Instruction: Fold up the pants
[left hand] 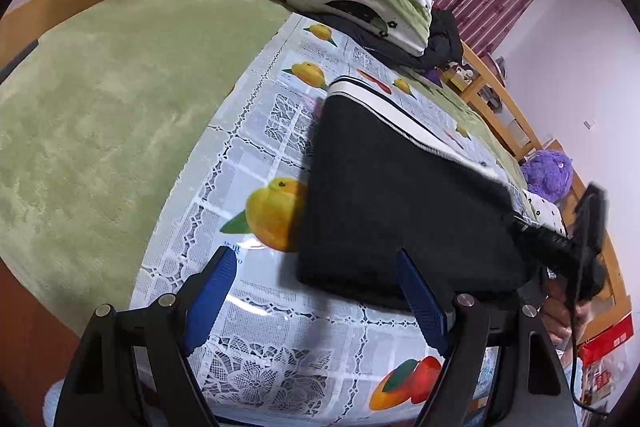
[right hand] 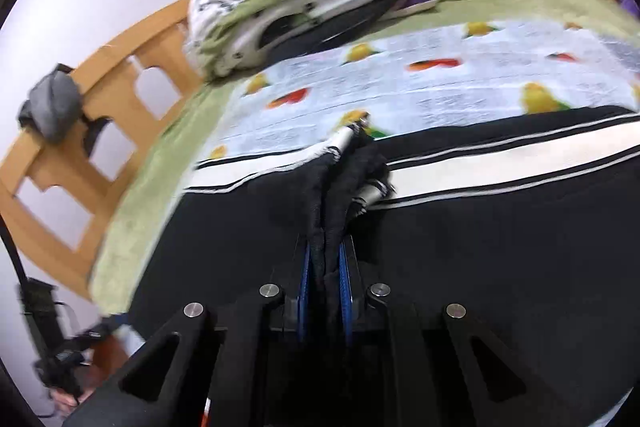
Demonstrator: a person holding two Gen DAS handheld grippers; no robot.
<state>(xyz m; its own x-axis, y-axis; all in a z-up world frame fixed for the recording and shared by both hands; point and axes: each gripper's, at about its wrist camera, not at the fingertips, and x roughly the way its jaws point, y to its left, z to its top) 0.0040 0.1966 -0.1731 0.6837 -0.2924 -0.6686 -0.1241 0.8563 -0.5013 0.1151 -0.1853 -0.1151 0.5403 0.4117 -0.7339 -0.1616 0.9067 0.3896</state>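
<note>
Left jaws (left hand: 316, 291) spread wide, pants (left hand: 400, 195) just ahead | right jaws (right hand: 325, 267) pinching pants fabric

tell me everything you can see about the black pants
The pants are black, of a thick soft-looking fabric, with a white side stripe edged by thin dark and white lines. They lie flat, seemingly folded into a broad panel, on the fruit-print cloth over the bed. The right tool is shut on a bunched fold of the fabric, lifting it into a ridge. The left tool is open, one finger overlapping the near edge; contact unclear.
</note>
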